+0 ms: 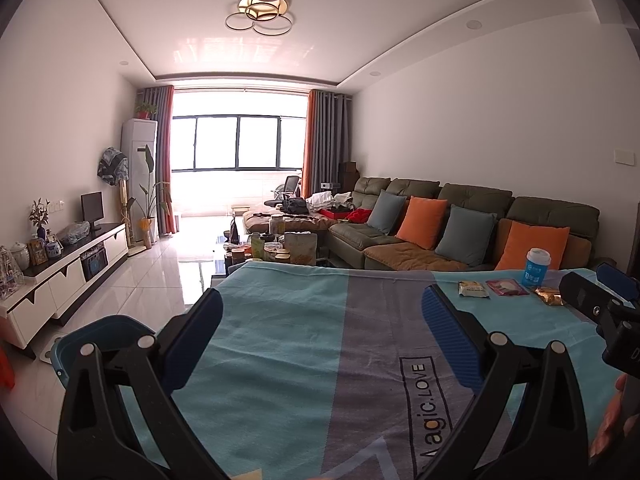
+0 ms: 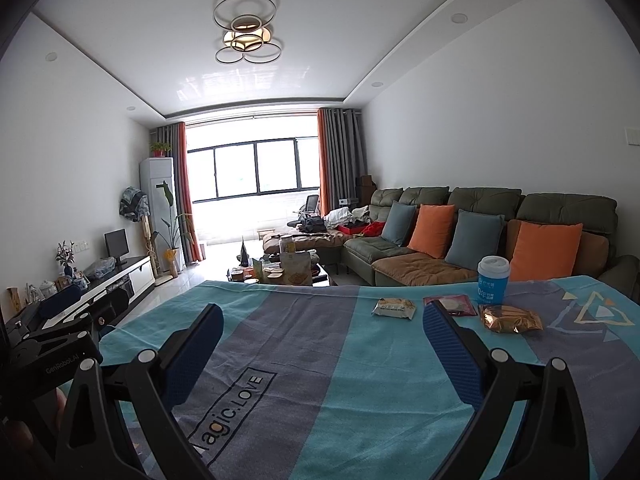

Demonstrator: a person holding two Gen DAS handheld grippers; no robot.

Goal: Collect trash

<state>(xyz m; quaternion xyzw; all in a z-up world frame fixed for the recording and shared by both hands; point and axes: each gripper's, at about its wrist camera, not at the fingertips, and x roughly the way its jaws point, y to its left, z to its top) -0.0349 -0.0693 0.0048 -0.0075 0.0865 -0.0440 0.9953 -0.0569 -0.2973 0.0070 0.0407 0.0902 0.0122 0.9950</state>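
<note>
On the teal and grey tablecloth [image 2: 304, 340] lie a pale snack packet [image 2: 394, 307], a dark red wrapper [image 2: 454, 303] and a crinkled gold wrapper [image 2: 512, 319]. A blue cup with a white lid [image 2: 493, 280] stands upright behind them. The same packet [image 1: 473, 289], red wrapper [image 1: 507, 287], gold wrapper [image 1: 550, 295] and cup [image 1: 537, 267] show at the far right in the left wrist view. My right gripper [image 2: 322, 320] is open, short of the wrappers, nothing between its fingers. Over bare cloth my left gripper [image 1: 322, 306] is open and empty. A blue bin [image 1: 100, 332] stands on the floor by the table's left edge.
Beyond the table are a cluttered coffee table [image 2: 288, 272], a green sofa with orange and blue cushions [image 2: 480, 236] on the right, and a white TV cabinet [image 1: 68, 272] along the left wall. Glossy tiled floor [image 1: 160, 272] runs between them. The other gripper's body [image 2: 52, 340] shows at the left edge.
</note>
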